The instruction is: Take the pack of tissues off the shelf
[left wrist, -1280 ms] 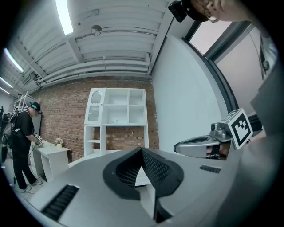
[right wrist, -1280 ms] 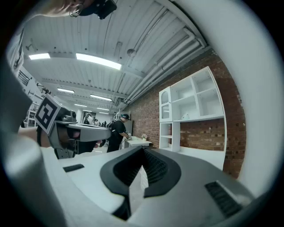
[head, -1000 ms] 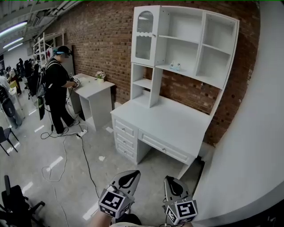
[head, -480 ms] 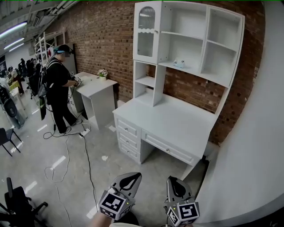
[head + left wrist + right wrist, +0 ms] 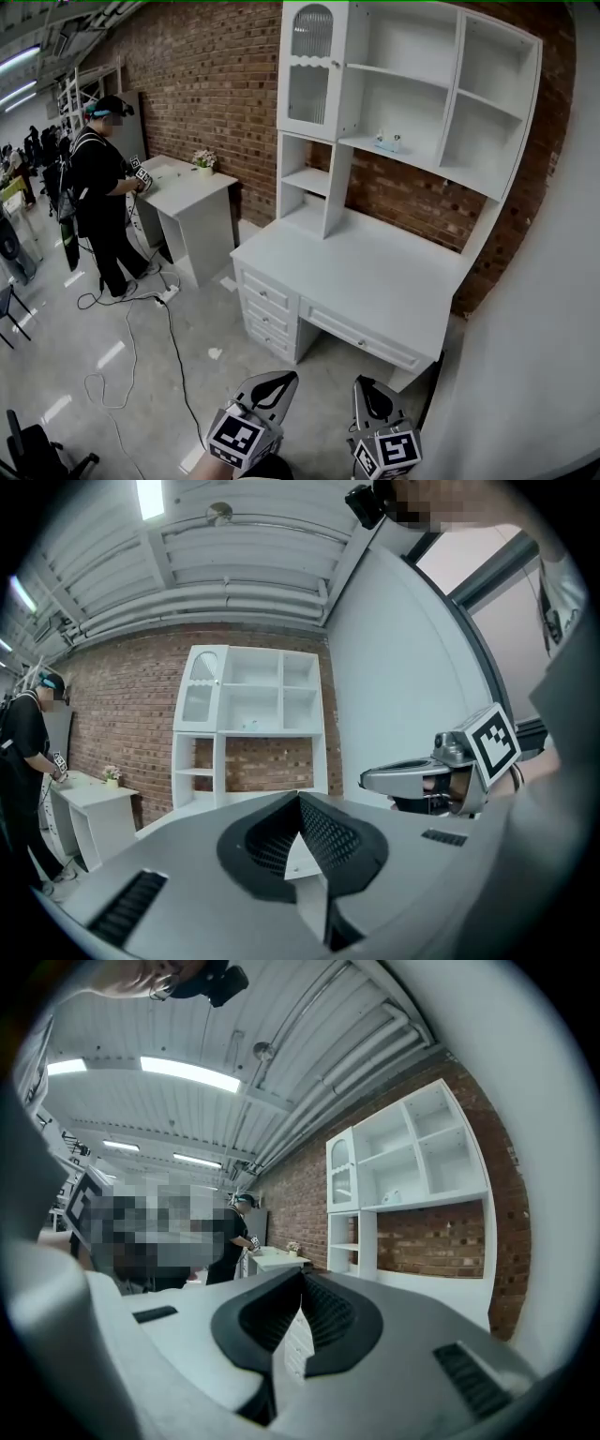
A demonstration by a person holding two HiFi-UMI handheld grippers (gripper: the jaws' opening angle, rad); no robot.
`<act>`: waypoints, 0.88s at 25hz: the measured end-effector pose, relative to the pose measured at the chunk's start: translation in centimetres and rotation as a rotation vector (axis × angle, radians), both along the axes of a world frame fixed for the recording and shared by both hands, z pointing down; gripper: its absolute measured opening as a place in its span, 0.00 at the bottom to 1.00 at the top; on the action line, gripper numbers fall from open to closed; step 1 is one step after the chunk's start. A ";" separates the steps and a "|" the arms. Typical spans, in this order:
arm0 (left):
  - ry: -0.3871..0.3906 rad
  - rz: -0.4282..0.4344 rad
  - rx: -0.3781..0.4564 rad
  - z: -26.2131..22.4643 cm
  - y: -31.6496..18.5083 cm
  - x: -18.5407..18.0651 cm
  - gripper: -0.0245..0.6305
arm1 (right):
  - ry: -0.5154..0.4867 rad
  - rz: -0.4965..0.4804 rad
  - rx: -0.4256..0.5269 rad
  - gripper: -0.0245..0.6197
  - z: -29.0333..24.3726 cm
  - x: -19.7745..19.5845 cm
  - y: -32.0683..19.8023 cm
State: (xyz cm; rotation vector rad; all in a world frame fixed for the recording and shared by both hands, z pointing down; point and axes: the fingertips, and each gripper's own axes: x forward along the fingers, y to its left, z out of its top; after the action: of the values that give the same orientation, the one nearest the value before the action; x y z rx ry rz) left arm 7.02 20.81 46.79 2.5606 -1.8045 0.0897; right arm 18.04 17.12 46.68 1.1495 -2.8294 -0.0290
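Note:
The pack of tissues is a small pale blue and white thing on the middle shelf of the white hutch, which stands on a white desk against the brick wall. It shows far off in the left gripper view and in the right gripper view. My left gripper and right gripper hang side by side at the bottom of the head view, well short of the desk. Both are shut with nothing between their jaws, which meet at the tips.
A person stands at a small white table with a flower pot at the left. Cables trail over the floor there. A white wall rises close on the right. The desk has drawers at its left front.
The head view has drawn a little nearer to the desk and hutch, and the person at the left has slid further left. Both grippers hold the same pose, still shut.

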 end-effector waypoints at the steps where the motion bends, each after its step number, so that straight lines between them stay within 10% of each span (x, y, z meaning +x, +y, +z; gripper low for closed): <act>1: 0.004 0.003 0.002 -0.2 -1.3 -1.4 0.06 | 0.003 0.009 0.001 0.05 -0.2 -1.1 -1.1; 22: 0.036 0.156 0.003 -2.7 -21.6 -18.1 0.06 | 0.007 0.228 -0.002 0.05 -2.5 -14.6 -20.0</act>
State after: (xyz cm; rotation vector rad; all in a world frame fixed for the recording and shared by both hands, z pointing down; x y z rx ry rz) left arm -11.06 -0.76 44.14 2.6831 -1.5922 0.0406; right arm 3.47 -2.87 44.13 1.4603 -2.6721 -0.0144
